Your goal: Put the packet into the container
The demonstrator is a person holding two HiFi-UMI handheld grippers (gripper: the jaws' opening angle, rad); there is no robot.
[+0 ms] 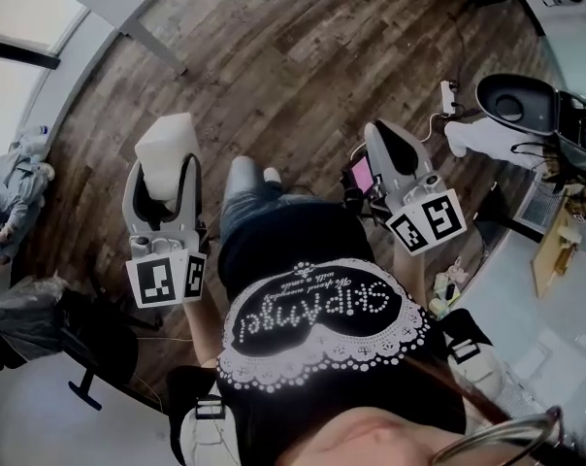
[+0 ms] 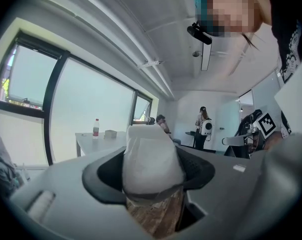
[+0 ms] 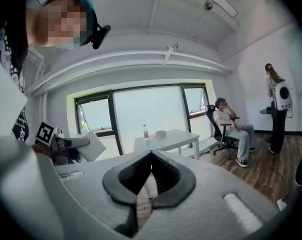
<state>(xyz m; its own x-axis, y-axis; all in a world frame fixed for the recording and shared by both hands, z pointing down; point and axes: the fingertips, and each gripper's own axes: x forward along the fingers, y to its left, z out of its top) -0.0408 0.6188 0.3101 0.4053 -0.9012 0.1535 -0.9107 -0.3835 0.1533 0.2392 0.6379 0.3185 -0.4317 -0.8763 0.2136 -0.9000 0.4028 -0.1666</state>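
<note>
The packet (image 1: 167,149) is a white, puffy pouch that stands up out of my left gripper (image 1: 165,175), whose jaws are shut on its lower part. In the left gripper view the packet (image 2: 150,156) fills the space between the dark pads and hides what lies straight ahead. My right gripper (image 1: 383,134) is held level beside it, over the wooden floor. Its tips (image 3: 151,153) meet with nothing between them. I cannot pick out a container in any view.
A white table (image 3: 166,137) by the windows carries a bottle (image 3: 145,131) and a small box. A seated person (image 3: 231,126) and a standing person (image 3: 277,101) are at the right. A black round-rimmed object (image 1: 514,103) and a cluttered desk (image 1: 565,231) lie to my right.
</note>
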